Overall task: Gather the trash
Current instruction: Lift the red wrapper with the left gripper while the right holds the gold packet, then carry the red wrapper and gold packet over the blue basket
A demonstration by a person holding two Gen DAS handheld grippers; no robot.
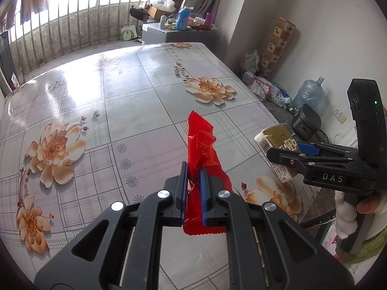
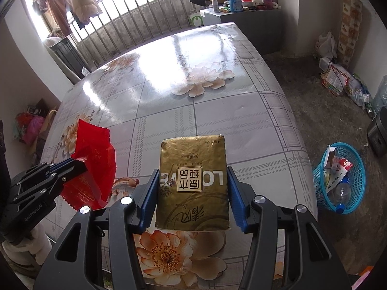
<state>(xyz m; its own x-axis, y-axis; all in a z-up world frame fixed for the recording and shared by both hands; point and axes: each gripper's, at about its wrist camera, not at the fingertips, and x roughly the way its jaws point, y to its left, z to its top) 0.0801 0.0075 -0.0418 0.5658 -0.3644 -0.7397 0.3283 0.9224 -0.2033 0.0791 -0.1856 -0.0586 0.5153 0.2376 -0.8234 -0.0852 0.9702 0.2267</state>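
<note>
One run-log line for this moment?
left gripper: shut on red wrapper | right gripper: shut on gold tissue pack | blue basket: on floor

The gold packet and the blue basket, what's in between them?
Only table edge and bare floor between gold packet and blue basket, in the right wrist view.
</note>
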